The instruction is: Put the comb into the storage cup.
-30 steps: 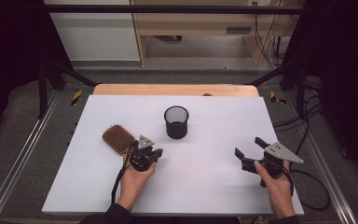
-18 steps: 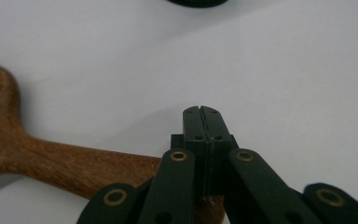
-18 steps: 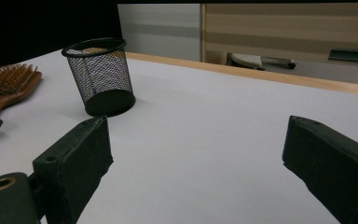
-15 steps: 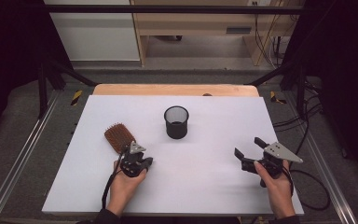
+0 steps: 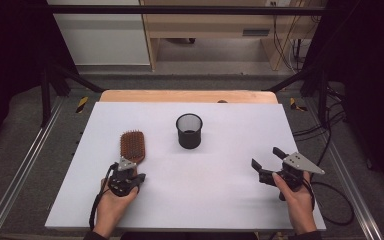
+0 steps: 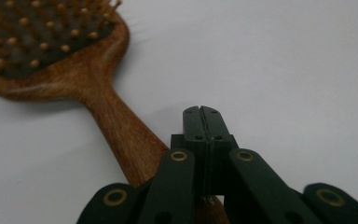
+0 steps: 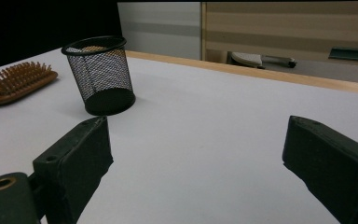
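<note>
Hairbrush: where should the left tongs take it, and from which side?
Grip the hairbrush by its narrow wooden handle, probably from above, one jaw on each long edge. It lies flat with its bristles up and its handle pointing at the person, just beside the left tongs. Those are shut now, so open them first. The broad bristled head looks too wide to span.

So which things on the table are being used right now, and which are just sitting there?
Being used:
- wooden hairbrush, bristles up
- left gripper, shut, just above the hairbrush's handle

Just sitting there:
- black mesh cup, upright, mid-table
- right gripper, open, holding nothing
</note>
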The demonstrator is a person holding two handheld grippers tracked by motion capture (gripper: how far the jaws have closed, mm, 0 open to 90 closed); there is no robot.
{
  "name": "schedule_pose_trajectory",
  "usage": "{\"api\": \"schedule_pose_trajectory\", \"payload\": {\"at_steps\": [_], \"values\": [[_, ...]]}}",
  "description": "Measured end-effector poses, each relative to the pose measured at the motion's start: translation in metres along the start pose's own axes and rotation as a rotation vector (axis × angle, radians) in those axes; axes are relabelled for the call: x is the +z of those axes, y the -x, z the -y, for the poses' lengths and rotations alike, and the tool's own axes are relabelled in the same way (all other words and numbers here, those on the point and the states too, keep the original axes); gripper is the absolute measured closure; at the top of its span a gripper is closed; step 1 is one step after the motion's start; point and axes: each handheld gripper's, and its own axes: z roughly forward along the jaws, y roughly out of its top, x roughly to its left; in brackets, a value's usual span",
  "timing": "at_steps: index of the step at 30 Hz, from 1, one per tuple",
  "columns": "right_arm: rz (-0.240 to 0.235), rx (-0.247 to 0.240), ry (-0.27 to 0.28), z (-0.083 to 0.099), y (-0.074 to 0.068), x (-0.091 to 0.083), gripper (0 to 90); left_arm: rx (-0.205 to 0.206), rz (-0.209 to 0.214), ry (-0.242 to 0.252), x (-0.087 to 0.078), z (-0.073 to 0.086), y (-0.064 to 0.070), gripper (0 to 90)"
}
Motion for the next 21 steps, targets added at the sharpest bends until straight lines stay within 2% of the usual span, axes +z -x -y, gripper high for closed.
{"api": "schedule_pose_trajectory", "payload": {"at_steps": [7, 12, 18, 21], "values": [[-0.007, 0.003, -0.005, 0.000, 0.000, 0.000, 8.1, -0.033, -0.027, -0.011, -0.012, 0.010, -0.024, 90.0], [-0.009, 0.008, -0.005, 0.000, 0.001, 0.000, 8.1, -0.045, -0.041, -0.014, -0.016, 0.013, -0.036, 90.0], [-0.011, 0.009, -0.004, 0.000, 0.001, 0.000, 8.0, -0.037, -0.063, -0.025, -0.018, 0.012, -0.046, 90.0], [-0.011, 0.011, -0.004, 0.000, 0.001, 0.000, 8.0, -0.018, -0.076, -0.029, -0.019, 0.011, -0.050, 90.0]]}}
